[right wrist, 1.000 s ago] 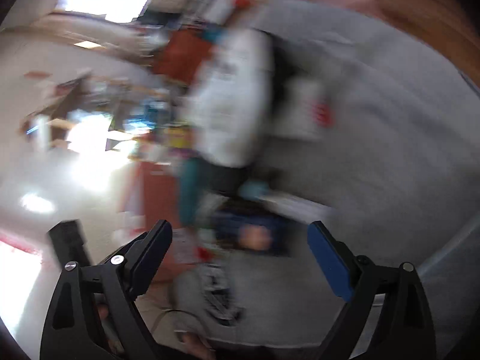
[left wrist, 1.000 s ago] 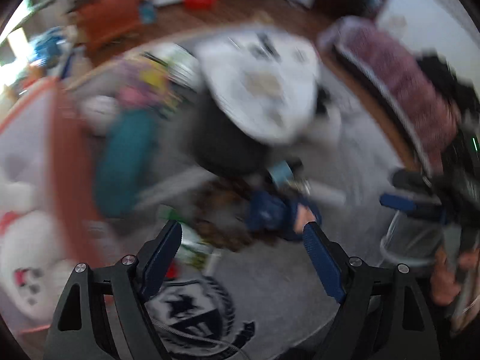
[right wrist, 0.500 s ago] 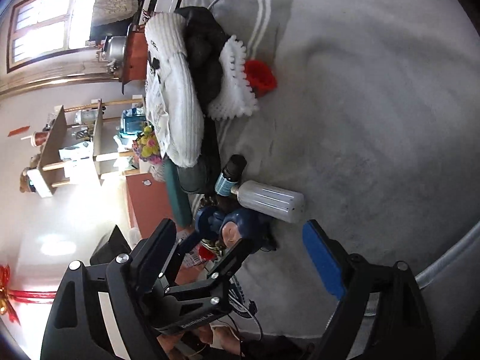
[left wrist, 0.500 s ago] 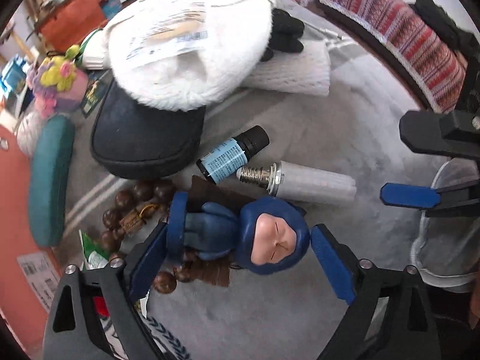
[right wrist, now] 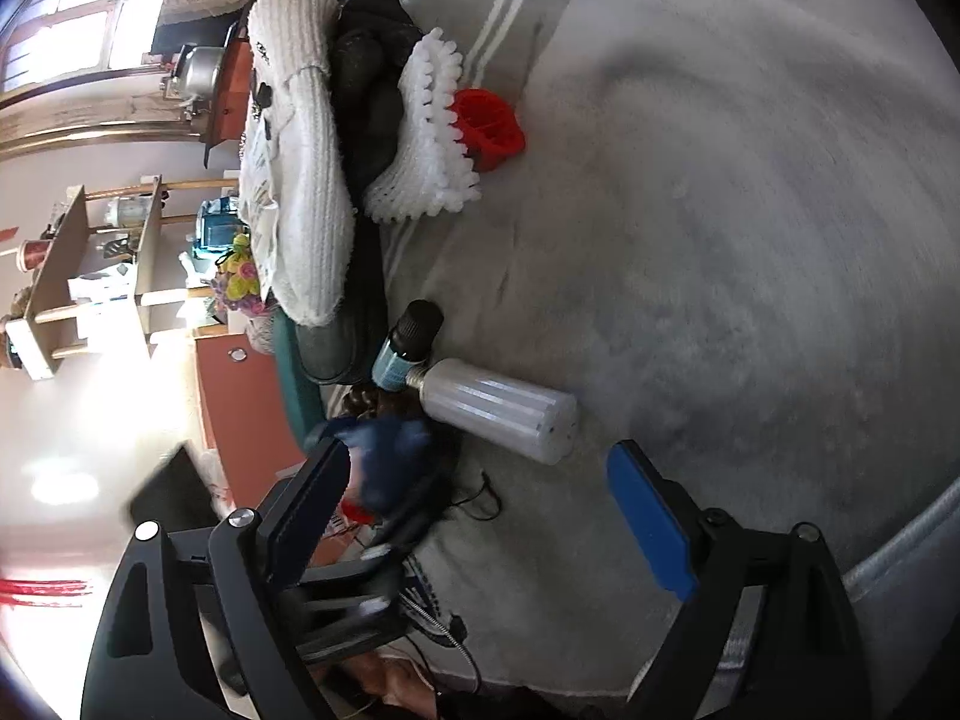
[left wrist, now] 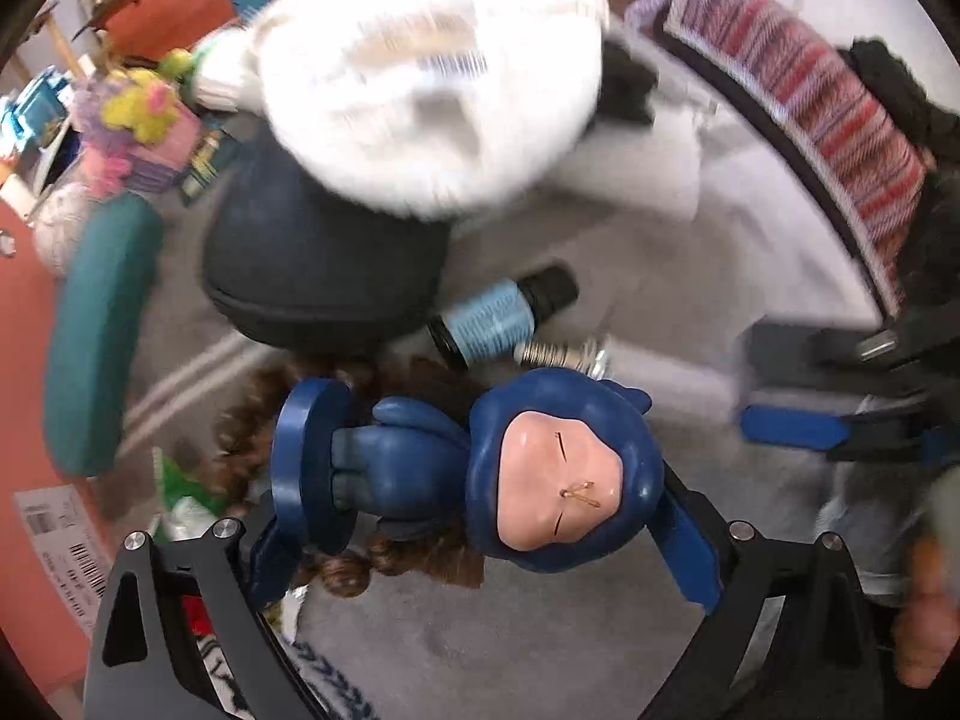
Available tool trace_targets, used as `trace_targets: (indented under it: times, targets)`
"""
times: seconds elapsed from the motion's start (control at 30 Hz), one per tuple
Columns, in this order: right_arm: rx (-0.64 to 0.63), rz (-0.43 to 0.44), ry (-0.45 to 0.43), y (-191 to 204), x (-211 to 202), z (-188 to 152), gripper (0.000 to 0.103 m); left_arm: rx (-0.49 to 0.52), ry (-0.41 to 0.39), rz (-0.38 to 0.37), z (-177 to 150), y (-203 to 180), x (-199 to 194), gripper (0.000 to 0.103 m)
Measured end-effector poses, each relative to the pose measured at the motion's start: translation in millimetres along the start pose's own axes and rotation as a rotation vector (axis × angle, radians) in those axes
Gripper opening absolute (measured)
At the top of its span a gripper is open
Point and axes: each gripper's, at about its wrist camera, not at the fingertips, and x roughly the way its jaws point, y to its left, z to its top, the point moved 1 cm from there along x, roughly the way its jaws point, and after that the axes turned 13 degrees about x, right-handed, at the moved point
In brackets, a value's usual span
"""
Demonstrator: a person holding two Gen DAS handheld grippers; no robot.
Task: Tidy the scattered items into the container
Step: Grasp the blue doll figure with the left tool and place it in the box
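the left gripper (left wrist: 480, 516) is clamping the blue figurine (left wrist: 480, 462) end to end, base disc against one finger and rounded head against the other. the head is likely slipping risk: a curved surface under a narrow pad. just beyond it, the small bottle (left wrist: 501, 315) and white cylinder (right wrist: 498, 414) are lying close and could be knocked. the right gripper (right wrist: 474, 510) is hanging spread and empty, right of them.

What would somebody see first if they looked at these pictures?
First, the blue doll with the pink face, lying sideways between the fingers of the left gripper. Behind it is a big fluffy white hat on top of a dark case. The right gripper is open above the grey blanket.
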Motion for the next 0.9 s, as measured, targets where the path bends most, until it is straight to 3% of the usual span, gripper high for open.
trace_targets:
  times: [0.17,0.3,0.37,0.53,0.67,0.77,0.8,0.9]
  targets:
    - [-0.029,-0.030,-0.014,1.7,6.9,4.8,0.086,-0.092,-0.131,-0.026,-0.4,21.2,-67.0,0.097]
    - [-0.049,0.001,0.019,4.2,17.2,8.3,0.068,-0.202,-0.247,-0.007,-14.3,57.4,-134.8,0.097]
    - [-0.043,0.001,0.047,1.1,23.0,7.3,0.065,-0.277,-0.305,-0.002,-29.4,80.5,-166.8,0.098]
    - [-0.091,-0.032,0.055,6.3,27.9,0.0,0.064,-0.427,-0.396,0.127,-69.5,157.6,-236.9,0.098]
    - [-0.153,-0.079,0.049,12.4,28.9,-8.0,0.064,-0.502,-0.339,0.246,-100.9,211.3,-241.6,0.098]
    - [-0.309,-0.200,-0.006,32.4,26.7,-21.9,0.064,-0.593,-0.274,0.342,-124.5,242.2,-233.2,0.098]
    - [-0.376,-0.250,-0.044,40.1,24.7,-27.4,0.064,-0.620,-0.275,0.343,-130.7,247.9,-231.6,0.098]
    - [-0.536,-0.358,-0.135,57.0,25.6,-42.5,0.064,-0.671,-0.377,0.264,-138.2,254.7,-241.2,0.099]
